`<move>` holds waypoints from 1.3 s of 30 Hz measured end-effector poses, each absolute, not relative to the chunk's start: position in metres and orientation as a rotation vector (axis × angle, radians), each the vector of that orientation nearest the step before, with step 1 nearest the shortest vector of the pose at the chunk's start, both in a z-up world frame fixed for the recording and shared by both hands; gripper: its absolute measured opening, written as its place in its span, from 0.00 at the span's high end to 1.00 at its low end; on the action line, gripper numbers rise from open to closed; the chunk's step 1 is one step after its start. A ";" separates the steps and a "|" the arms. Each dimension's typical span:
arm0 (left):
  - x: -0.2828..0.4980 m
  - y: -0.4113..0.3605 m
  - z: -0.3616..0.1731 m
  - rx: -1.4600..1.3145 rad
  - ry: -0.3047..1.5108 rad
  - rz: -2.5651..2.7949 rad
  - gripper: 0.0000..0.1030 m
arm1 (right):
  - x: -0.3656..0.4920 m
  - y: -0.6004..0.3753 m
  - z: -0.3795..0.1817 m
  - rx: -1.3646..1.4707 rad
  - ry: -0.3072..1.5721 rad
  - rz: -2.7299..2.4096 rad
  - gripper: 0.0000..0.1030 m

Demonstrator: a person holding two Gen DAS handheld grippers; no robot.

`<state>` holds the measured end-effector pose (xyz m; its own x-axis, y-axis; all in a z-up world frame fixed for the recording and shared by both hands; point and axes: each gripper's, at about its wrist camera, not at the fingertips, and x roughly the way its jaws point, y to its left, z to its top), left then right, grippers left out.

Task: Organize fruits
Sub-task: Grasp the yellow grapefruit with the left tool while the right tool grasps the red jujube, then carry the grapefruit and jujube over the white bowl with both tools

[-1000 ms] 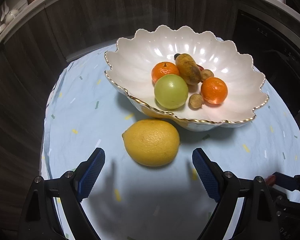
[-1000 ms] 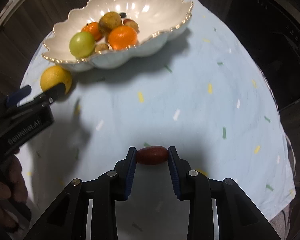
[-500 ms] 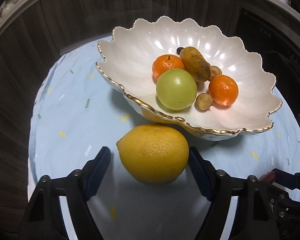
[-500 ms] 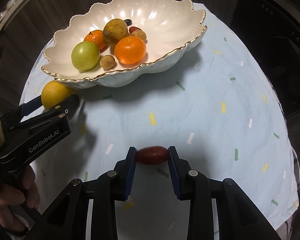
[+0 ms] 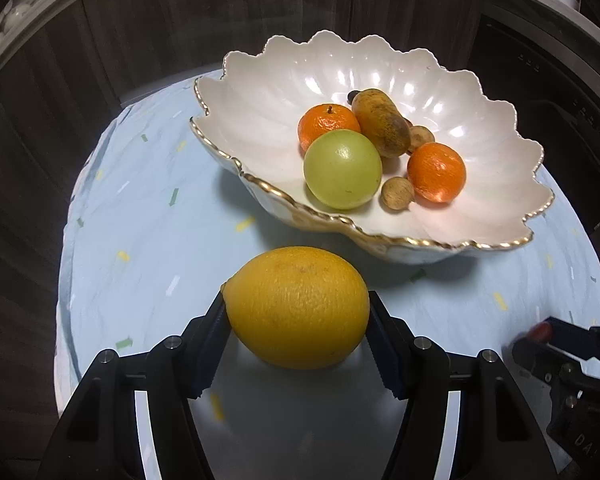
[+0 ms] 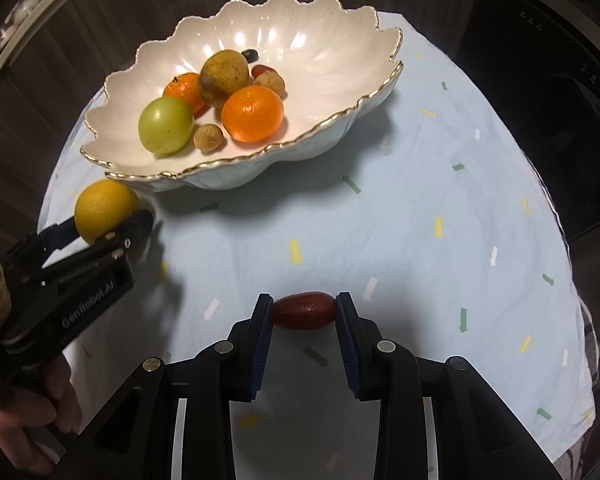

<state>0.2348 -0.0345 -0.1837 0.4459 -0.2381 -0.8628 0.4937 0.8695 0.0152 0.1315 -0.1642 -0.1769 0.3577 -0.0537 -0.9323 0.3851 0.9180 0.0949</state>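
Pale blue confetti-patterned tablecloth [image 6: 420, 208] over a round table, dark wood panelling [image 5: 100, 60] behind.

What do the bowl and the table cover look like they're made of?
The bowl looks like glazed ceramic or porcelain: glossy cream surface with bright highlights, fluted scalloped walls and a gold-painted rim. The cover looks like thin matte fabric, possibly cotton: pale blue with small printed dashes and arrows, faint wrinkles, and an edge draping over the table.
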 end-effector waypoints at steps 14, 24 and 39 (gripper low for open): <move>0.212 -0.024 -0.140 0.260 0.990 -0.397 0.39 | 0.121 -0.170 -0.137 0.324 1.097 -0.236 0.68; 0.208 -0.031 -0.115 0.253 0.963 -0.387 0.39 | 0.126 -0.179 -0.112 0.319 1.043 -0.213 0.68; 0.217 -0.055 -0.078 0.252 0.910 -0.403 0.39 | 0.140 -0.201 -0.079 0.288 0.957 -0.189 0.68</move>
